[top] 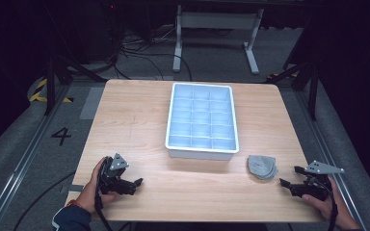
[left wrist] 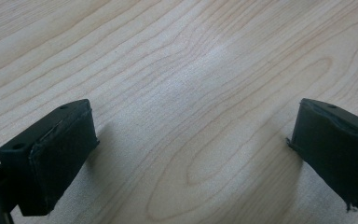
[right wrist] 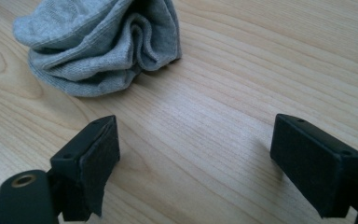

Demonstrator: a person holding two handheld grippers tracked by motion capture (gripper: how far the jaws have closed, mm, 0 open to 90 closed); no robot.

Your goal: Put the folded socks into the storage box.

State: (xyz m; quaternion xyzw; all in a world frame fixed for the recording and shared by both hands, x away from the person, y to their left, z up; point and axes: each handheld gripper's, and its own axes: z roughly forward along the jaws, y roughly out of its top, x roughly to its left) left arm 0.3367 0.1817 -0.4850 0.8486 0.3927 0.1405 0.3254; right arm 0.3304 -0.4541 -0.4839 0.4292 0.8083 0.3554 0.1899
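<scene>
A crumpled grey cloth is seen on the desk, just beside the near right corner of the white compartment tray. The right gripper is held near the cloth, on the side away from the tray, its jaws spread wide with nothing between them. The left gripper is held well apart from the tray, toward its near left, with jaws also spread over bare wood.
</scene>
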